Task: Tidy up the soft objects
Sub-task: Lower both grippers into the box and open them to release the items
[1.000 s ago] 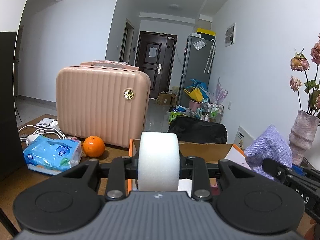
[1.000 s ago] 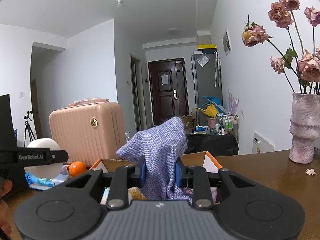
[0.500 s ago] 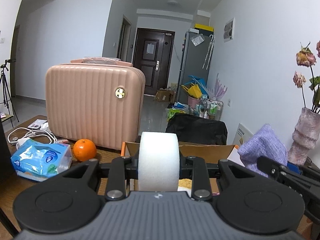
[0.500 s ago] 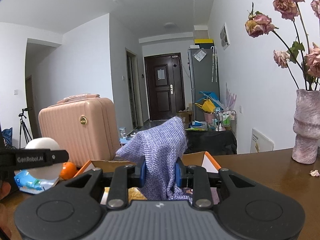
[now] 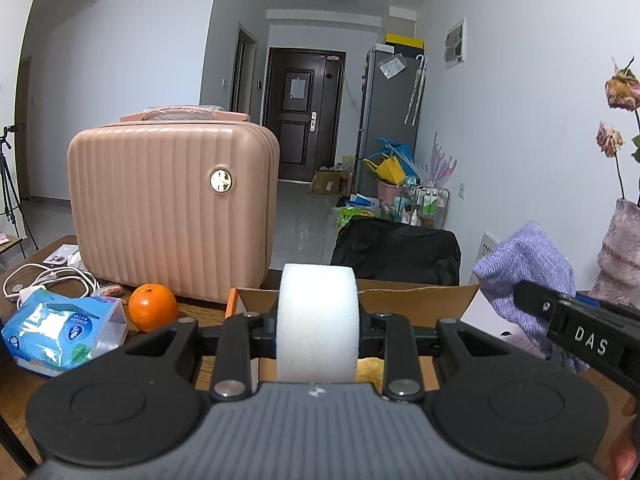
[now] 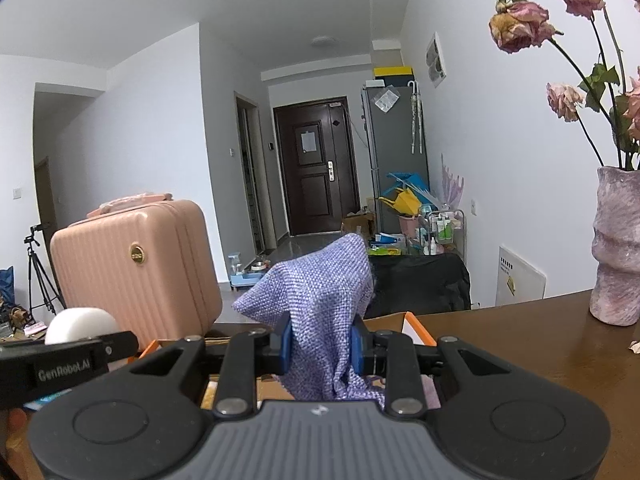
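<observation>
Foam, a white cylindrical roll (image 5: 317, 322), is clamped between the jaws of the left hand-held gripper (image 5: 317, 326) in the left wrist view, exactly as it was a second ago; it is held above the near edge of the open cardboard box (image 5: 416, 298). Against the earlier frames the whole view has been swung: the pink suitcase (image 5: 172, 212) now stands further right in the picture, and the dark object formerly filling the left edge is gone from sight. The suitcase is ribbed and hard-shelled with rounded corners, standing upright on the wooden bench (image 5: 24, 384). An orange (image 5: 153, 307) lies just before it, and a blue crinkled tissue pack (image 5: 60, 328) rests nearer the left. White cables (image 5: 52, 278) are coiled behind the pack. Open bench is left between the pack and the box. At the right, the other gripper is seen with purple cloth (image 5: 528, 268) in it.

In the right wrist view the right hand-held gripper (image 6: 322, 346) is closed on the purple knitted cloth (image 6: 320, 300), which is bunched and peaked above the blue pads (image 6: 286, 344) and hangs over the box (image 6: 416, 326). The grip is unchanged from before. The foam roll (image 6: 80, 322) is seen at the left, behind the left gripper's finger. A rough, lumpy pinkish vase (image 6: 618, 248) of dried roses (image 6: 520, 28) stands at the far right, well apart from the box, with bare bench between.
</observation>
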Action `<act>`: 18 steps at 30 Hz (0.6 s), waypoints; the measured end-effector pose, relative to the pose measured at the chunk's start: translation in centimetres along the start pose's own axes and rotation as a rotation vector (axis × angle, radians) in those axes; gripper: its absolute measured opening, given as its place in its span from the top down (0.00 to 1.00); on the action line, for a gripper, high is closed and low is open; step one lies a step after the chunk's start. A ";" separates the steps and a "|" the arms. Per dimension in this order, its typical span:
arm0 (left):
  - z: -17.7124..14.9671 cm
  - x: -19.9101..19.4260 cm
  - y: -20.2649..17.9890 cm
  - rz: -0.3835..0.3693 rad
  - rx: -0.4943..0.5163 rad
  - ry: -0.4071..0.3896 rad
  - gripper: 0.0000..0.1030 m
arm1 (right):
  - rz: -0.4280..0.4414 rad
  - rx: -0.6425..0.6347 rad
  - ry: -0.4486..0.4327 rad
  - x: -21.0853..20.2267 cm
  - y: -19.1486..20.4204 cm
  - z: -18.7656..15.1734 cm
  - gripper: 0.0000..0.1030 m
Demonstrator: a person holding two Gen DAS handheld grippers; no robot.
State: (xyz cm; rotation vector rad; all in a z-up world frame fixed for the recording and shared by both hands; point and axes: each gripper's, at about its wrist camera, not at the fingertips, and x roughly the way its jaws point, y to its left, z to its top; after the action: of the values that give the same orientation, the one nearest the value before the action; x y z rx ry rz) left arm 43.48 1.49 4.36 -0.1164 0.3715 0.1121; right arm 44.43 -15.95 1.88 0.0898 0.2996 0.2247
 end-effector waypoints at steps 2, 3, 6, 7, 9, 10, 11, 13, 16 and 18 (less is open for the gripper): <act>0.0 0.6 -0.1 0.005 0.007 0.006 0.71 | -0.006 0.000 0.010 0.5 0.1 0.0 0.74; 0.1 0.9 -0.1 0.007 0.009 0.010 0.71 | -0.008 0.000 0.015 0.8 0.0 0.1 0.74; 0.1 1.6 -0.1 0.018 0.015 0.021 0.71 | -0.018 0.001 0.027 1.4 0.1 0.3 0.74; 0.1 1.8 -0.1 0.021 0.015 0.023 0.71 | -0.019 0.003 0.029 1.6 0.1 0.3 0.74; 0.2 2.2 -0.1 0.027 0.016 0.029 0.71 | -0.020 0.007 0.032 2.1 -0.1 0.6 0.74; 0.2 2.5 -0.1 0.031 0.016 0.033 0.71 | -0.022 0.008 0.036 2.4 0.0 0.6 0.74; 0.2 2.8 0.0 0.033 0.015 0.038 0.71 | -0.024 0.006 0.041 2.6 0.0 0.5 0.74; 0.2 3.4 0.1 0.041 0.016 0.050 0.71 | -0.031 0.002 0.055 3.0 0.2 0.4 0.74; 0.1 4.3 0.2 0.058 0.017 0.067 0.71 | -0.038 0.001 0.081 4.0 0.1 0.2 0.74; 0.0 4.7 0.4 0.072 0.019 0.077 0.71 | -0.043 0.001 0.101 4.5 0.0 -0.1 0.74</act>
State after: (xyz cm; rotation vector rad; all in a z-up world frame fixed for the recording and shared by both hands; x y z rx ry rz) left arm 47.78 2.27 2.61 -0.0890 0.4541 0.1752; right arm 48.62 -14.89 0.48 0.0725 0.4021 0.1866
